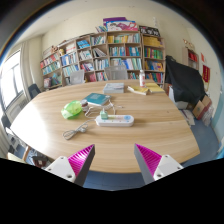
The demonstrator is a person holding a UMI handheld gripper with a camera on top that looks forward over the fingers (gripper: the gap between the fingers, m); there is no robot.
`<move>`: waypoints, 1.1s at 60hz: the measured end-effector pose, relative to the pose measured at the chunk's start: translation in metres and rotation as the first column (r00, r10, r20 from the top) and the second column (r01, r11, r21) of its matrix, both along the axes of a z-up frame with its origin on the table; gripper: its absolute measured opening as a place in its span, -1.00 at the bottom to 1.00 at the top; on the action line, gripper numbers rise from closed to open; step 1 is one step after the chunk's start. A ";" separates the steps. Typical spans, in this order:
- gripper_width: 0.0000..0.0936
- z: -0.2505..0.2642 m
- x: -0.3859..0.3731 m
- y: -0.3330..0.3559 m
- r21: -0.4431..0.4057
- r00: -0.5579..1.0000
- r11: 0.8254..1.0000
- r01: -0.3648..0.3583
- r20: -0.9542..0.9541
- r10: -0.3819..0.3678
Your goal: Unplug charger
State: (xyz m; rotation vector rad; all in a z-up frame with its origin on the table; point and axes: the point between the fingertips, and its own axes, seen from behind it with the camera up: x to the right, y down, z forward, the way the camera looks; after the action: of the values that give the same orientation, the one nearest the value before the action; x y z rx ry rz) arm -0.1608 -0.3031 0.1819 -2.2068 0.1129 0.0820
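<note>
A white power strip [116, 121] lies on the round wooden table [150, 135], well beyond my fingers. A white charger [103, 113] stands plugged into its left end, and a white cable [76, 131] trails from it to the left across the tabletop. My gripper [114, 162] is open, held near the table's front edge. Nothing is between its magenta pads [78, 160].
A green object [72, 109] and a dark book [97, 99] lie left of and behind the strip. More items [140, 89] sit at the table's far side. A black chair [183, 80] stands at the right. Bookshelves [105, 55] line the back wall.
</note>
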 end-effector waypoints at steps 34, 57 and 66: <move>0.72 -0.134 -0.063 0.284 0.025 0.995 1.000 -0.003 0.096 0.000; -0.41 -0.152 -0.043 0.344 0.123 0.986 0.991 0.044 0.152 -0.063; -0.54 -0.153 -0.046 0.344 -0.020 0.997 1.000 0.010 0.076 -0.008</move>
State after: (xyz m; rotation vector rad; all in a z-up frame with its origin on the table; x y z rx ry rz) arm -0.2067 0.0406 0.0294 -2.2262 0.0813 -0.0081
